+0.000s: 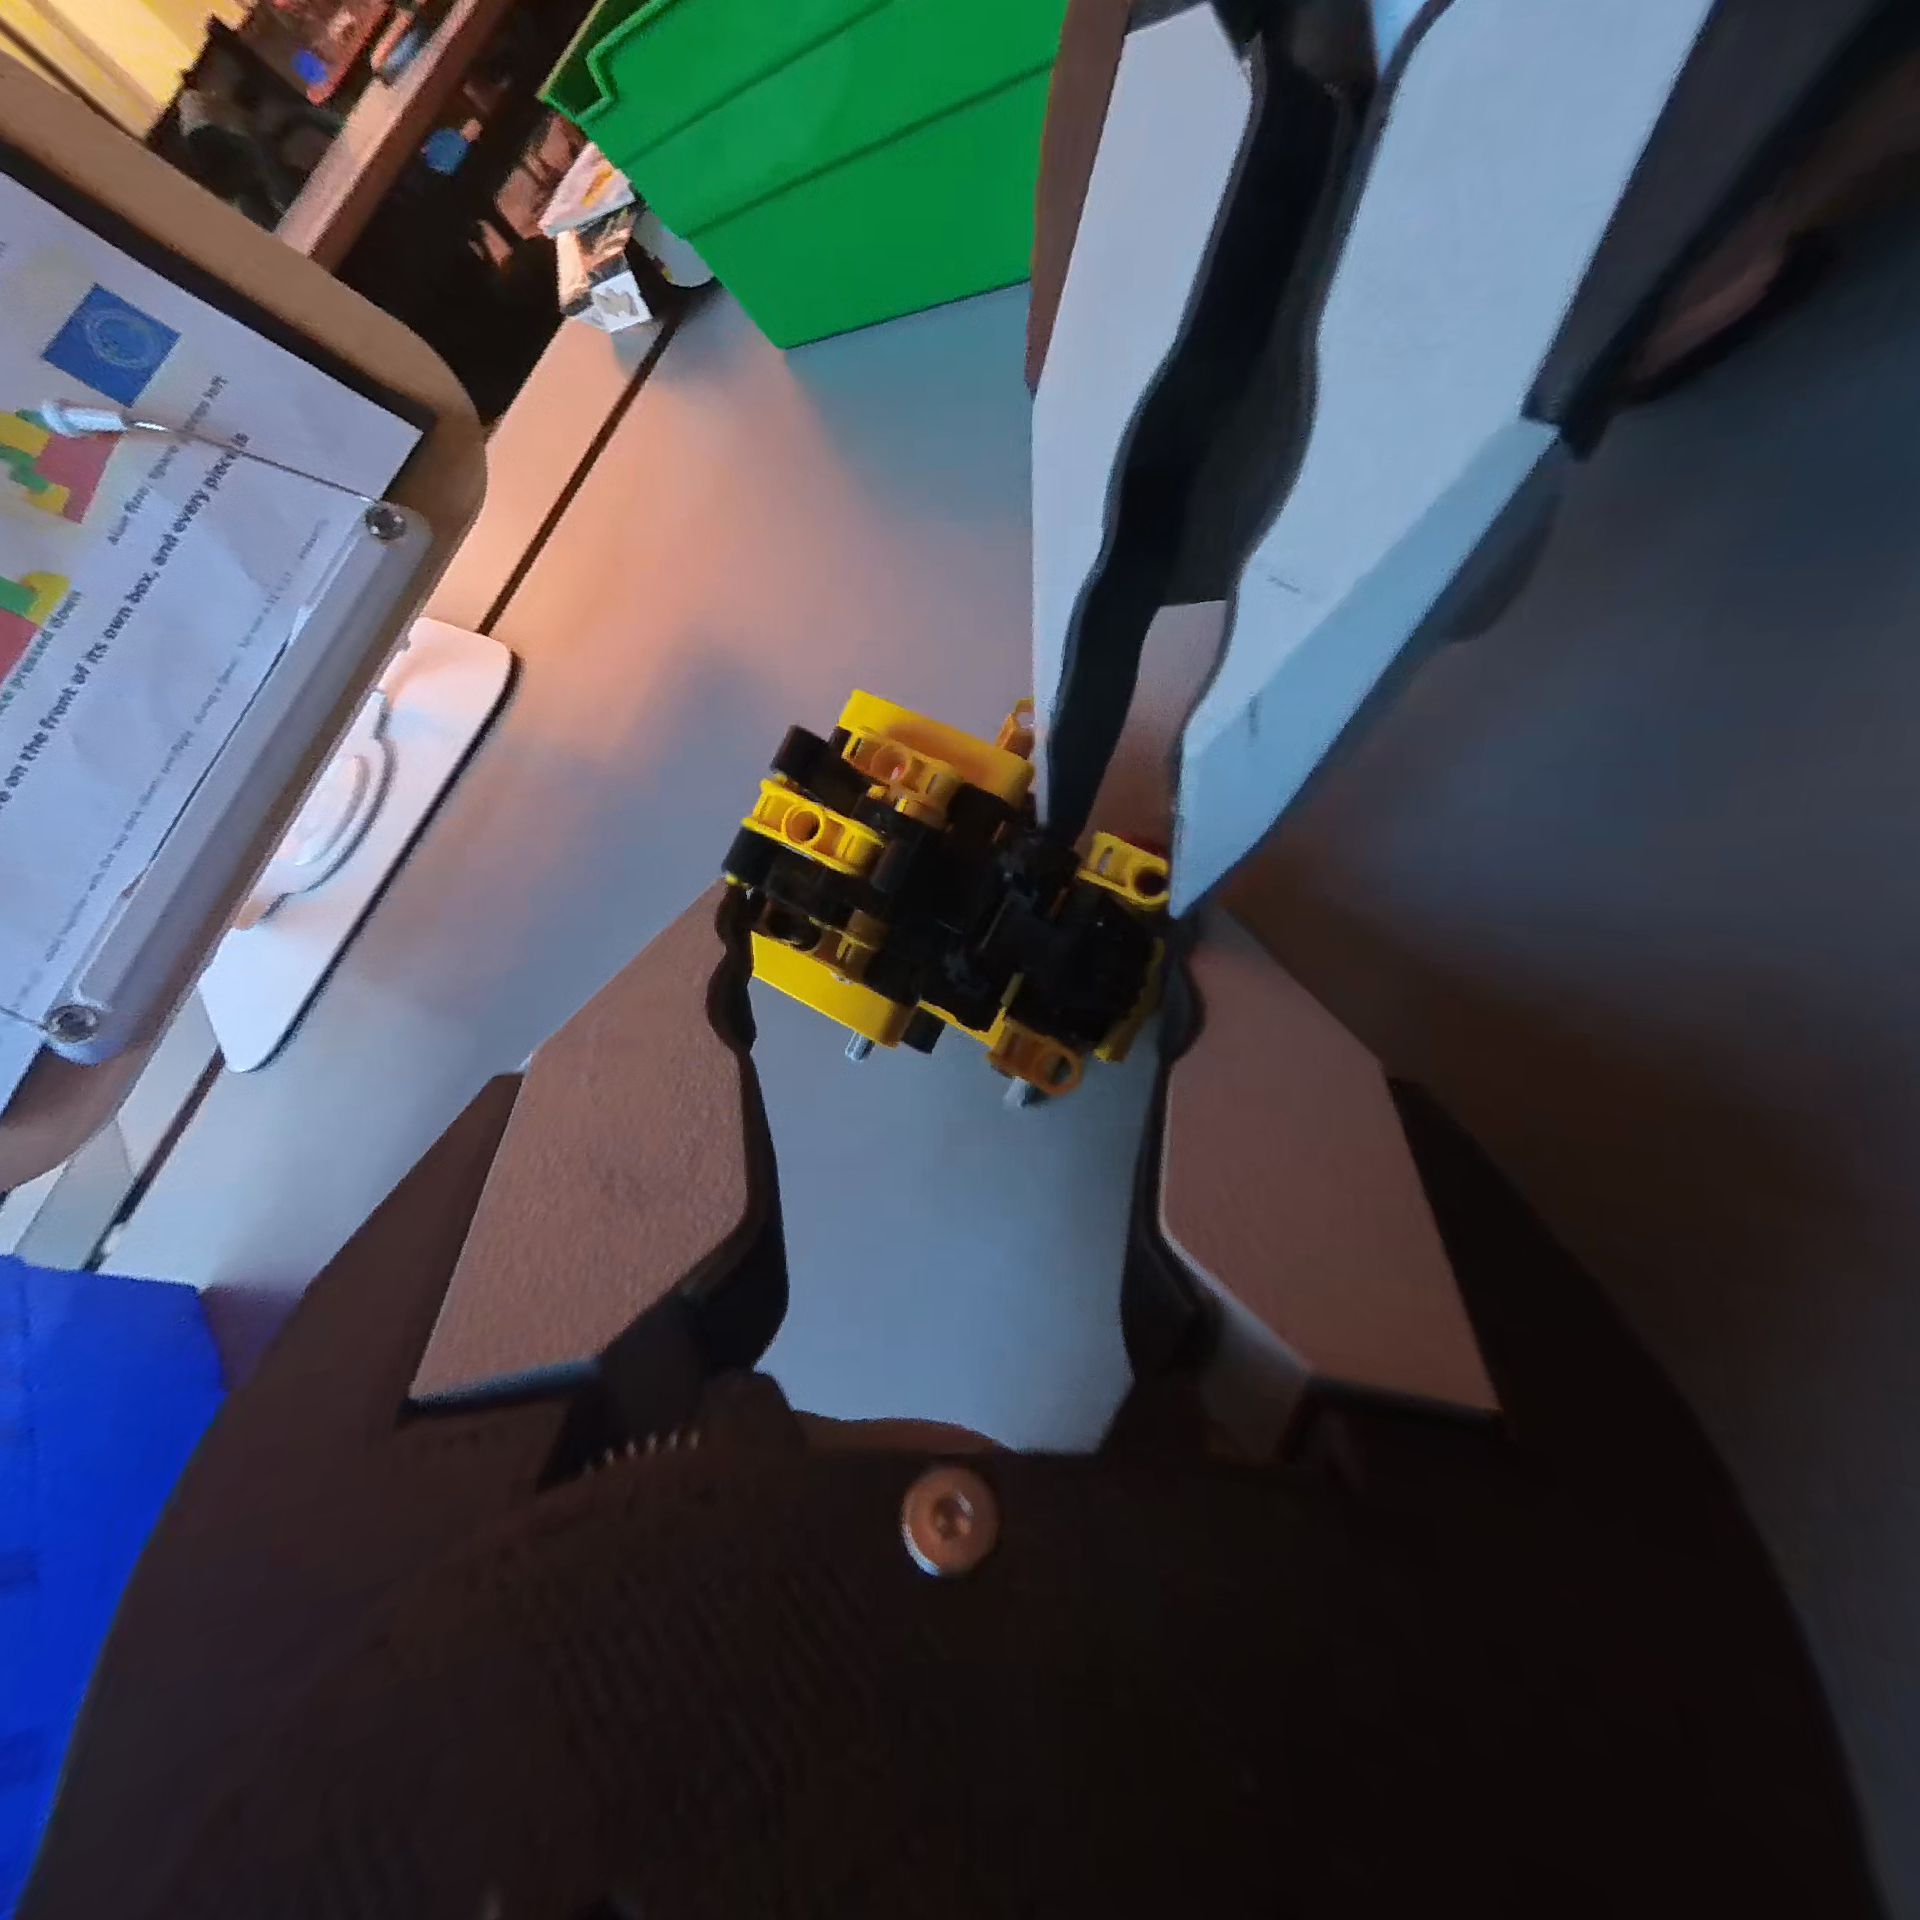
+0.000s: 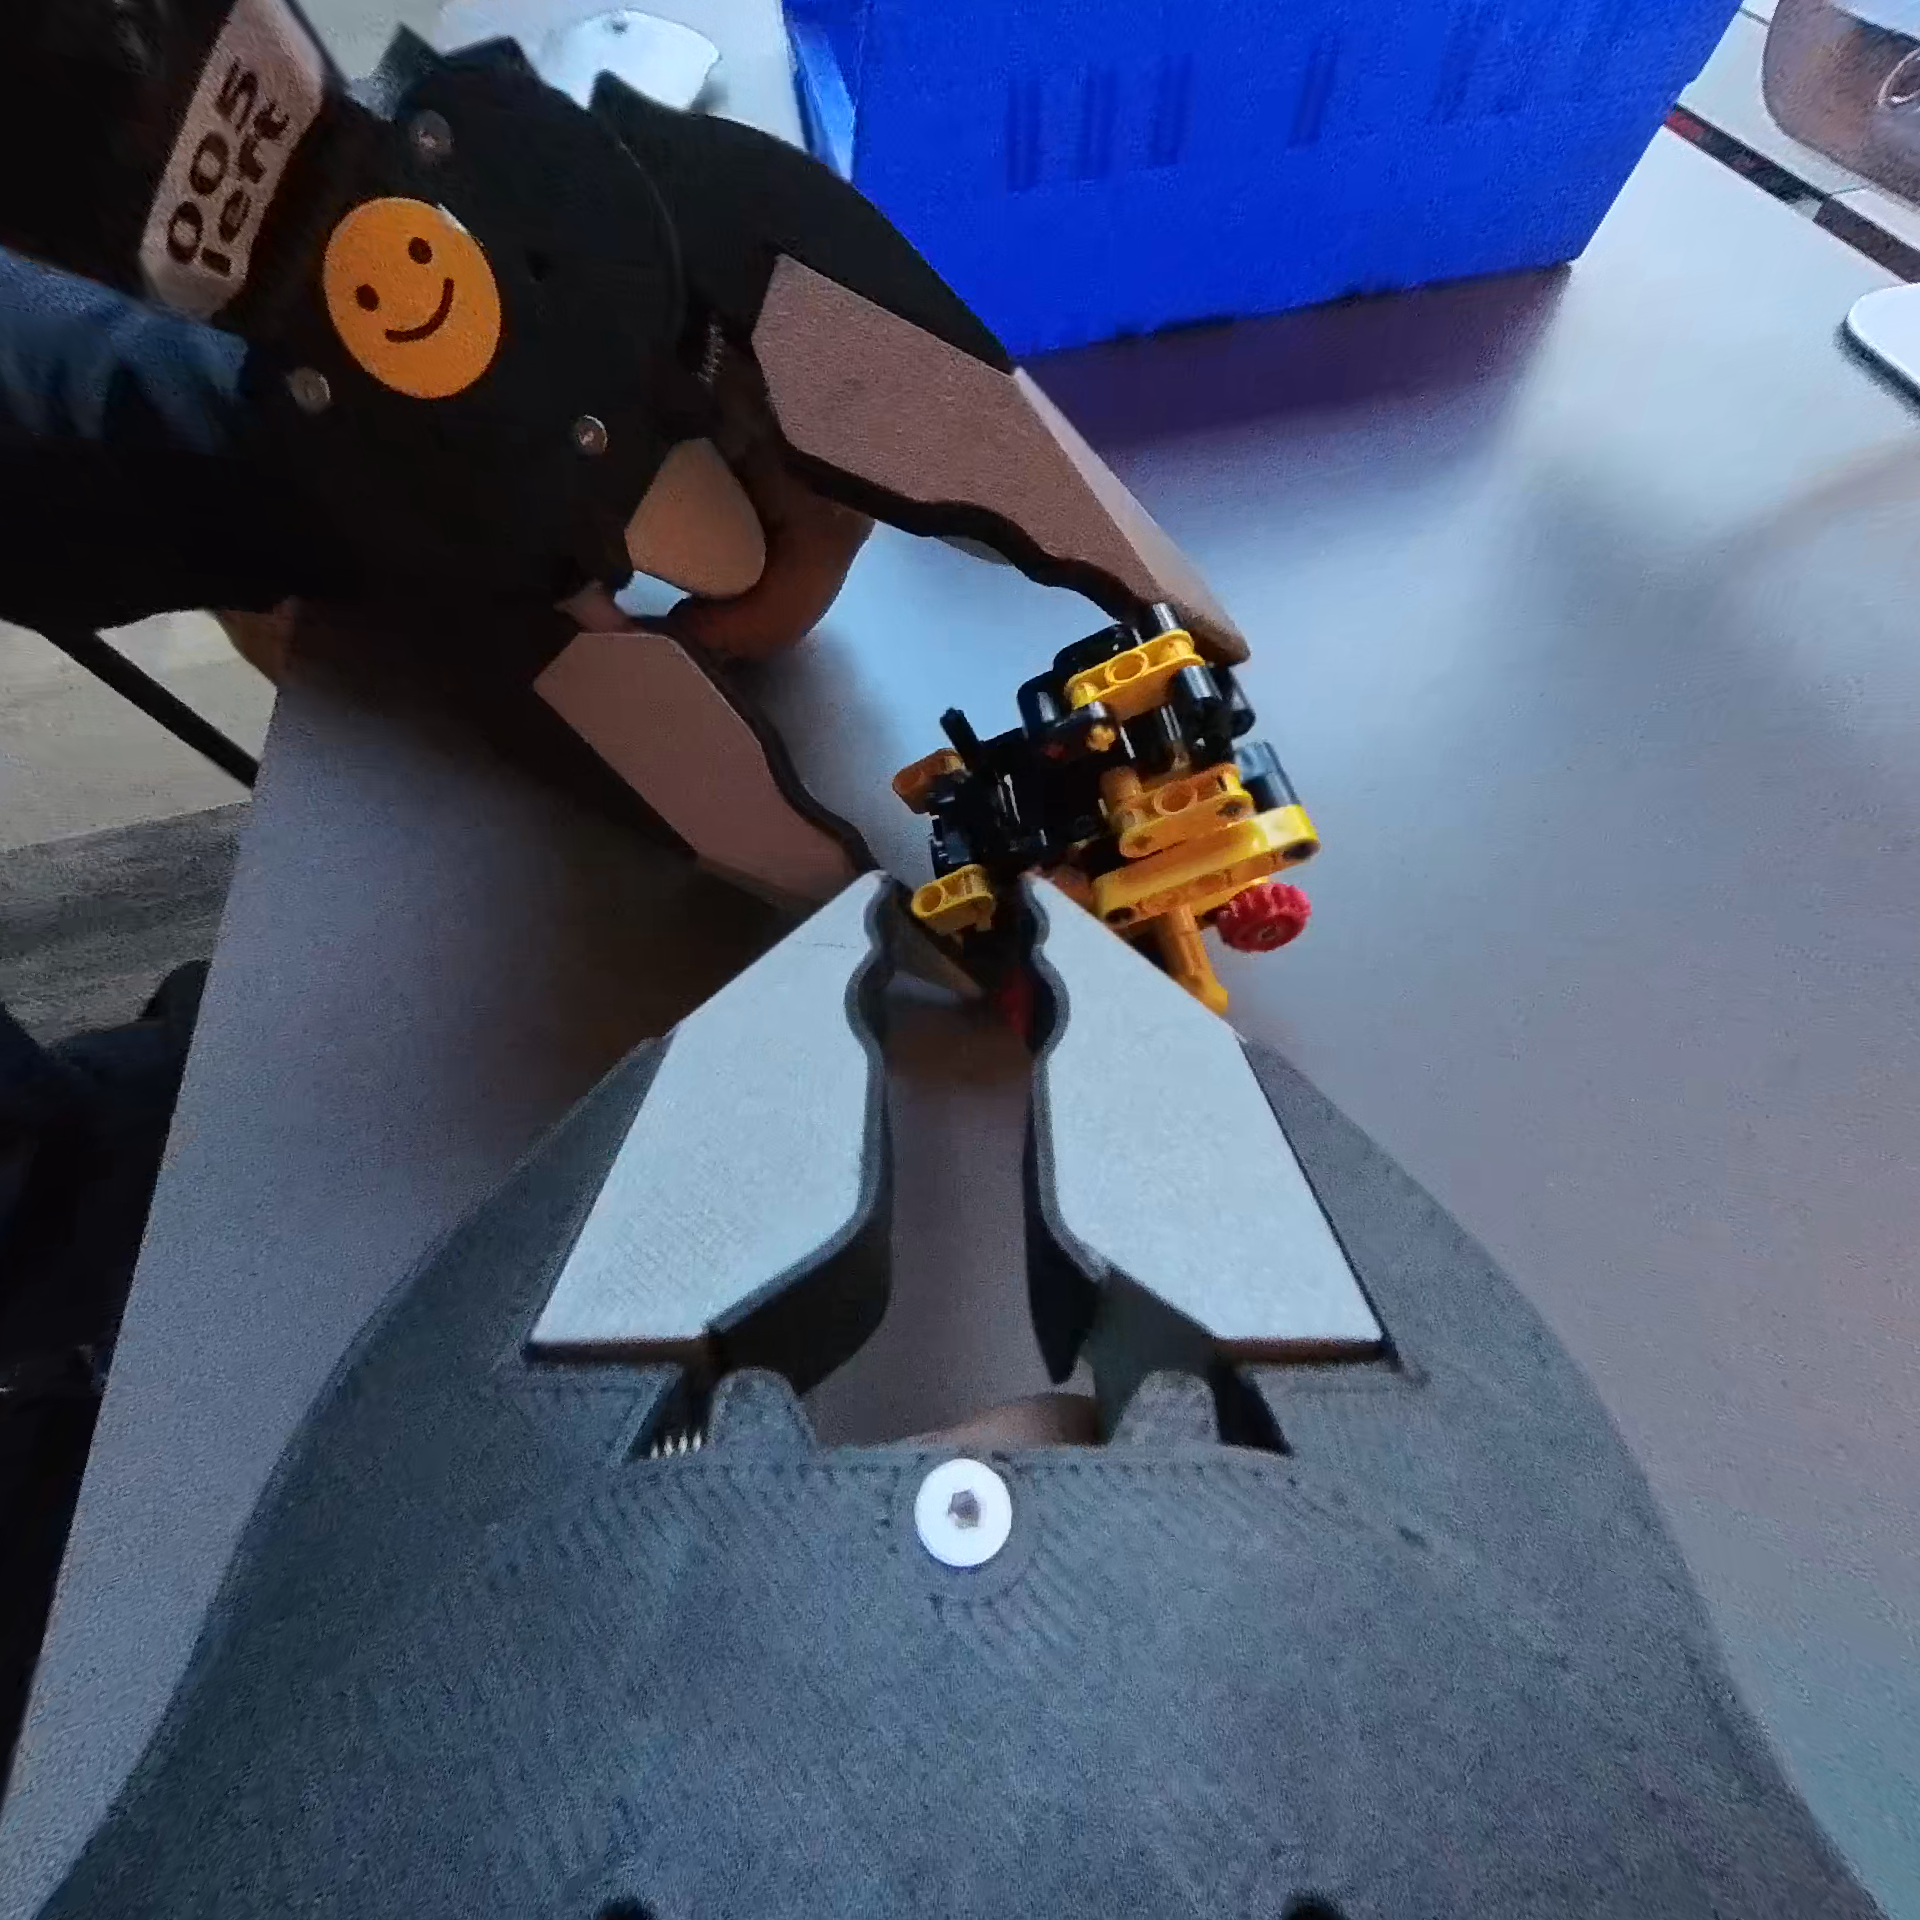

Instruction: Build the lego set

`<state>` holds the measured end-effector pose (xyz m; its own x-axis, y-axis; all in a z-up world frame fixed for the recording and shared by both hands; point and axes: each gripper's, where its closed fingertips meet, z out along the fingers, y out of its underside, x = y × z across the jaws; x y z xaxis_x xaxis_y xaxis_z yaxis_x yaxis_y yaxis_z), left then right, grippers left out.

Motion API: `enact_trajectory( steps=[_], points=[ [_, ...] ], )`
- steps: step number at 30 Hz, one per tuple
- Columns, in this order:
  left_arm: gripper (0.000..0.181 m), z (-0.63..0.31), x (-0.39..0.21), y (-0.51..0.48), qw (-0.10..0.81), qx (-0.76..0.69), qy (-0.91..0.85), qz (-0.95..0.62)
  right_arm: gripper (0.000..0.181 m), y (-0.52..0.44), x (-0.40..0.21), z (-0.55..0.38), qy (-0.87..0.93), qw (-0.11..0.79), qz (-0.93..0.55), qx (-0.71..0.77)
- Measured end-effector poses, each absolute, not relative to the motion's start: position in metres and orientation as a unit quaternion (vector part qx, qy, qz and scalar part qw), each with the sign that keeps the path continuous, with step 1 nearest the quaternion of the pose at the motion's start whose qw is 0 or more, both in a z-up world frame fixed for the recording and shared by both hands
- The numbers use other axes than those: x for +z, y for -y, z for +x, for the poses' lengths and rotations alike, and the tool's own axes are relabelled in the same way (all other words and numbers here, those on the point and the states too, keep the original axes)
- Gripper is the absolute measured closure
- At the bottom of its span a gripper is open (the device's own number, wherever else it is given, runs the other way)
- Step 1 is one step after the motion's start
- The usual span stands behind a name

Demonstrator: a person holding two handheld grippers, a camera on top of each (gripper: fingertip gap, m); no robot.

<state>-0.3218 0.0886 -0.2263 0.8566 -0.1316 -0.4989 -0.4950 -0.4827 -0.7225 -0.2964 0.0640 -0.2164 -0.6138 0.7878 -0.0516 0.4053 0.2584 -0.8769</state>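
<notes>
A yellow and black lego model (image 1: 935,894) is held above the grey table (image 1: 727,520). My left gripper (image 1: 951,935), with brown fingers, is shut on the model across its body. My right gripper (image 2: 961,899), with grey fingers, is closed on the model's near end, around a yellow beam (image 2: 956,894) and a small red part. In the right wrist view the model (image 2: 1122,790) has a red gear (image 2: 1262,914) on its lower side, and the left gripper (image 2: 1044,753) reaches in from the upper left. In the left wrist view the right gripper (image 1: 1117,857) comes down from above.
A green bin (image 1: 852,187) stands at the far side of the table. A blue bin (image 2: 1247,156) stands behind the model. A sheet with pictures of bricks on a brown board (image 1: 156,520) lies to the left, beside a white plate (image 1: 353,831). The tips of both grippers are at nearly the same place. My left tips are roughly 35 cm from the white plate (image 1: 353,831).
</notes>
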Motion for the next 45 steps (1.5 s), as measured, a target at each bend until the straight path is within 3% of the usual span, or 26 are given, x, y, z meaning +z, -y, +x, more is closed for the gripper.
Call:
enact_trajectory(
  steps=[6, 19, 36, 45],
  points=[
    [0.105, -0.323, -0.225, -0.089, 0.472, 0.219, -0.19, -0.832, 0.174, -0.065, -0.22, -0.295, 0.766, 0.177, -0.404, 0.467],
    [0.107, -0.303, -0.214, -0.088, 0.457, 0.347, -0.341, -0.745, 0.175, -0.065, -0.228, -0.279, 0.853, 0.203, -0.326, 0.353],
    [0.11, -0.298, -0.211, -0.091, 0.48, 0.319, -0.318, -0.752, 0.175, -0.079, -0.227, -0.275, 0.891, 0.352, -0.232, 0.167],
    [0.11, -0.309, -0.217, -0.09, 0.501, 0.26, -0.265, -0.782, 0.172, -0.08, -0.223, -0.279, 0.805, 0.177, -0.397, 0.405]
  ],
)
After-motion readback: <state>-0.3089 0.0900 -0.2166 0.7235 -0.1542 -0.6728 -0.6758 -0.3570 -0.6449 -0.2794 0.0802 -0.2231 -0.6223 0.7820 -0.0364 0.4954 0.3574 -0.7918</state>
